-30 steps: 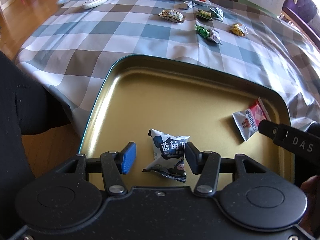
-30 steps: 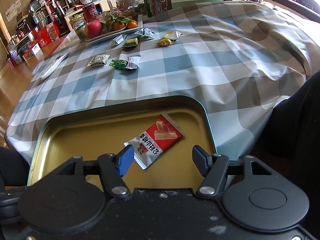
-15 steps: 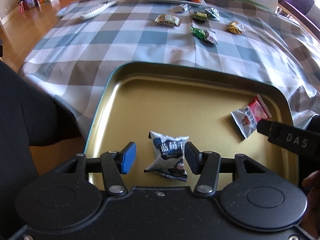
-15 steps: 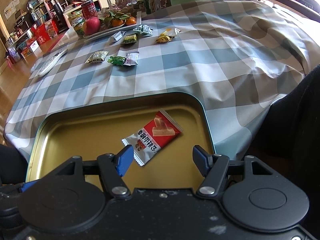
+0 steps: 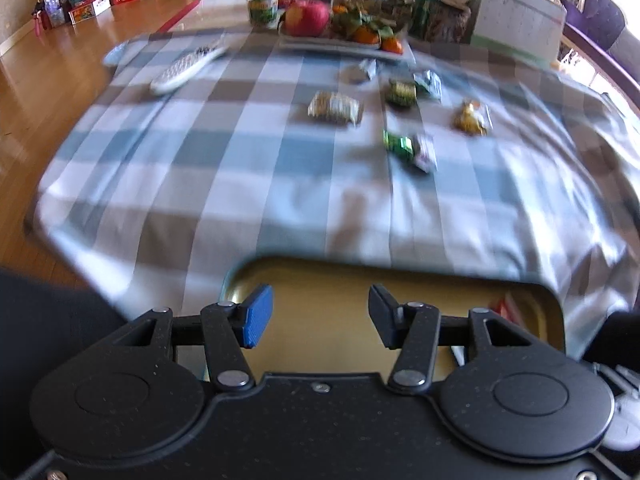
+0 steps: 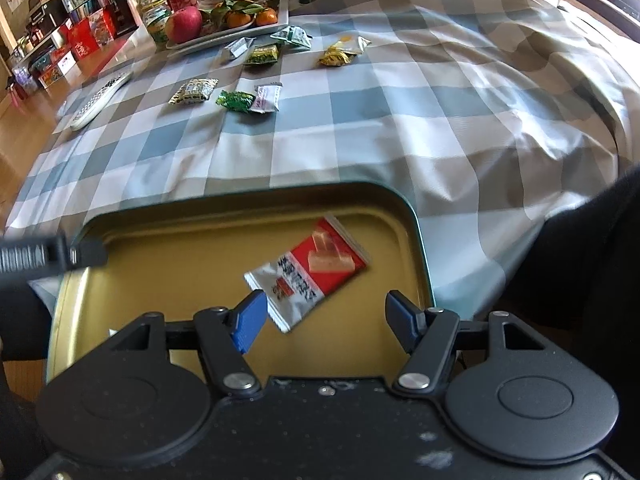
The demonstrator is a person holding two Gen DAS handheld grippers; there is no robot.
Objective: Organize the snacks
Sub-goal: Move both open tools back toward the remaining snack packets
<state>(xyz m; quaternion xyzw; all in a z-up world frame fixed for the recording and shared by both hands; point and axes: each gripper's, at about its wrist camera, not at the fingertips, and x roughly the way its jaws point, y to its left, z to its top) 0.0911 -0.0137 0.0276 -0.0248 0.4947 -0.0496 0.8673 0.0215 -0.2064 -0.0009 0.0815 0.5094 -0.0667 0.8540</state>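
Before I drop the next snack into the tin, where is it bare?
Bare: the gold tin floor left of the red wafer packet. Also the checked cloth between the tin's far rim and the green candy. Crowded: the packets nearest the fruit plate.

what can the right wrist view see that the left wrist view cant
Only the right wrist view shows the whole red-and-white snack packet lying in the gold tray, just ahead of the open right hand-held gripper, with a blurred part of the other tool at its left edge.

Only the left wrist view shows the open, empty left hand-held gripper and the desk calendar.

Both share the checked tablecloth, the scattered snacks, the remote, the fruit plate and the tray.
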